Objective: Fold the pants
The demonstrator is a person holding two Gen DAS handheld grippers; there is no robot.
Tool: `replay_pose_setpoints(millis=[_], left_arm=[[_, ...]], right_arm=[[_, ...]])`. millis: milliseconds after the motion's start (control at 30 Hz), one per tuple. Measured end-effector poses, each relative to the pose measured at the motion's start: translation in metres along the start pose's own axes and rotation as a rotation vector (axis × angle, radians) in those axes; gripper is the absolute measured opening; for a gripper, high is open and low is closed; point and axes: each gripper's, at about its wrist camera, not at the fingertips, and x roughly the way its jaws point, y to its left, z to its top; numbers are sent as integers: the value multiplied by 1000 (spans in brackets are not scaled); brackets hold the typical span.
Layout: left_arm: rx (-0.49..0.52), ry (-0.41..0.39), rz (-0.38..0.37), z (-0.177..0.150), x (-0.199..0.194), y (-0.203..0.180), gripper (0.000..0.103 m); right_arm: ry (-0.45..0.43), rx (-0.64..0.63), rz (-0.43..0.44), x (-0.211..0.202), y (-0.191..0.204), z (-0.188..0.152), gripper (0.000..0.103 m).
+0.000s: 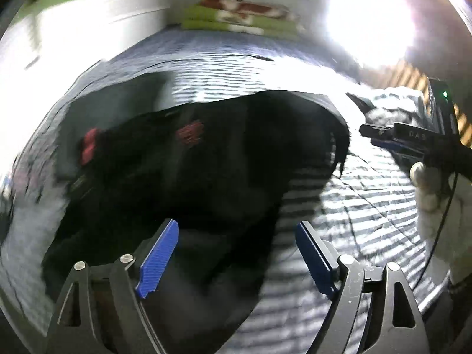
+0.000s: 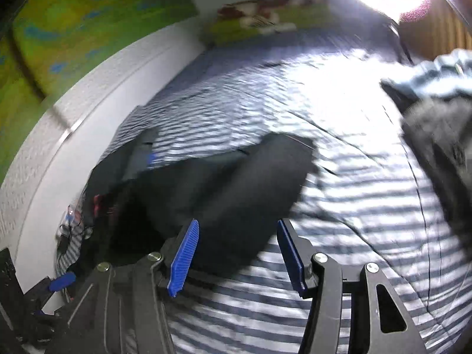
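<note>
Dark pants (image 1: 183, 159) with red patches lie spread flat on striped bedding (image 2: 339, 206).

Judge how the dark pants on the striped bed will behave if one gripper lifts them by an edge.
The pants lie in soft overlapping layers, so they would probably droop and unfold. They likely drag on the striped sheet rather than slide cleanly.

Faint letters on right gripper (image 1: 383, 135) body, too blurred to read.
</note>
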Motion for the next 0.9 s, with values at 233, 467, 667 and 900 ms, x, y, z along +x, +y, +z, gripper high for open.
replay_pose_setpoints(millis=[233,467,667,900], left_arm=[[160,43,165,30,94,-51,89],[18,66,139,44,104,-12,0],[-45,57,79,48,90,-2,0],[-28,8,72,38,53,15,0]], right_arm=[[82,50,173,30,-14,-1,54],[40,-91,260,24,22,-21,63],[-6,-275,-11,51,64,-11,56],[-114,-280,-81,4,72,9,3]])
